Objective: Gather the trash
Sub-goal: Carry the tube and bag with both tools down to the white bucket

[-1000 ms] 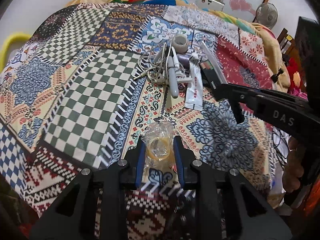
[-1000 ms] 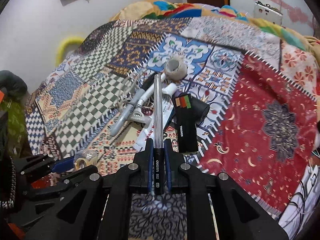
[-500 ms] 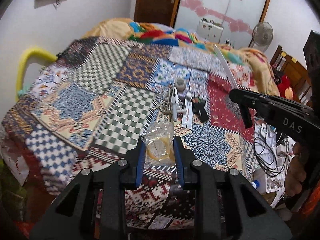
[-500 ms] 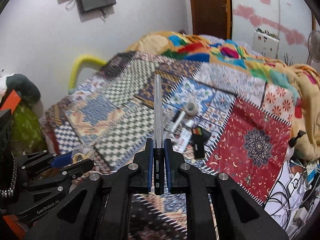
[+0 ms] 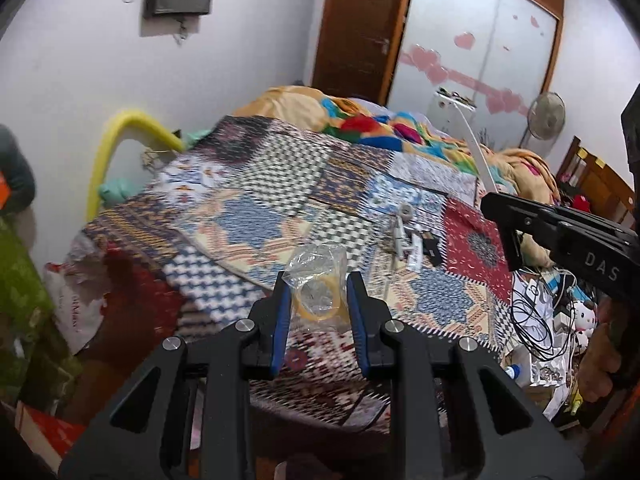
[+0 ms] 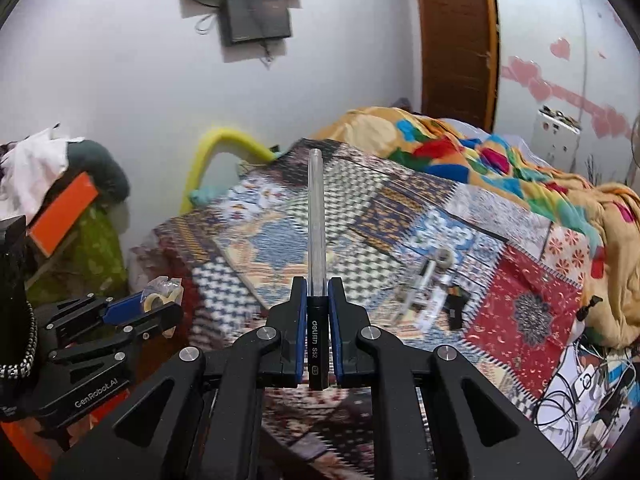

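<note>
Patchwork bedspread (image 5: 256, 216) fills both views, with leftover clutter (image 5: 412, 236) bunched mid-bed, well clear of both tongs. Left tongs (image 5: 316, 300) clamped on a crinkled clear plastic bag (image 5: 318, 280) with a tape roll inside, pinched at its sides so it can't slip. Right tongs (image 6: 318, 304) shut tight on a pen (image 6: 316, 216) at its black cap end, barrel pointing forward, one item per hand, probably bin-bound

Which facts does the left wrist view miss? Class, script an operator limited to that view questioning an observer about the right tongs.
Operator: What is the pale stick poking out of the right tongs?
Observer: A clear pen with a black end printed "S52".
Operator: Is it actually gripped?
Observer: Yes. Both blue pads press on that black end, and the clear barrel points straight ahead.
</note>
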`<action>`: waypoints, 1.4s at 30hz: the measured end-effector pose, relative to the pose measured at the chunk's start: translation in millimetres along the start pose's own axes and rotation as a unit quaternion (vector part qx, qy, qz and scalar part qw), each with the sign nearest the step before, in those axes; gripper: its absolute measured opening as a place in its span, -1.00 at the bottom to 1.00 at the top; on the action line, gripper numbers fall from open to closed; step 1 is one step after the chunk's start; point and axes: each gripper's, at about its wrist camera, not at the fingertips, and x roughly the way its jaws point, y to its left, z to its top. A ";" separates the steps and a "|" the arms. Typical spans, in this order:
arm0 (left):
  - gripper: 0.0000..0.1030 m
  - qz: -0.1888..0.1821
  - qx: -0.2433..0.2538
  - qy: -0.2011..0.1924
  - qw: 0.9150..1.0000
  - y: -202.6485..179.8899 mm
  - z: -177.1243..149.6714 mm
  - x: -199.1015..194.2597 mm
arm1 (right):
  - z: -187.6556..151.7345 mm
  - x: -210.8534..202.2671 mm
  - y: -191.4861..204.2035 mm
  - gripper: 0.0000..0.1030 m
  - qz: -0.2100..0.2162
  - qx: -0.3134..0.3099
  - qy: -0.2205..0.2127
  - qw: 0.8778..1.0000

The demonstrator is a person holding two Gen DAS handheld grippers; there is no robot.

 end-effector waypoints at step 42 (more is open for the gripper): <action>-0.47 0.119 -0.255 0.264 0.922 309.5 -239.0 95.9 | -144.5 279.1 272.6 -0.81 0.173 -0.177 0.337 0.908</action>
